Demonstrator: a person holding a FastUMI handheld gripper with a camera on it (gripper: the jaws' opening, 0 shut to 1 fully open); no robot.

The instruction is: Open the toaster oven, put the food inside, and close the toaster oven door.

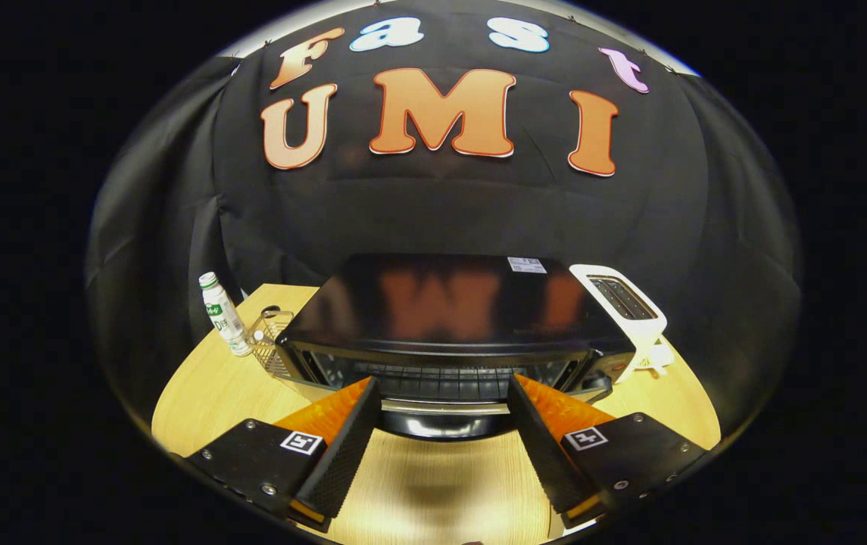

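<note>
The black toaster oven (441, 303) stands on the wooden table (206, 393), straight ahead of me and seen from above. Its door looks swung forward and down, so the wire rack (441, 378) inside shows. The door's silver handle bar (444, 407) lies just ahead of my fingertips, spanning the gap between them. My gripper (444, 397) is open wide, one finger at each end of the handle, with nothing pressed between them. I cannot tell whether the fingers touch the bar.
A small wire basket (270, 341) and a white bottle with a green cap (222, 314) stand left of the oven. A white slot toaster (622, 303) sits against its right side. Bare tabletop lies under my fingers.
</note>
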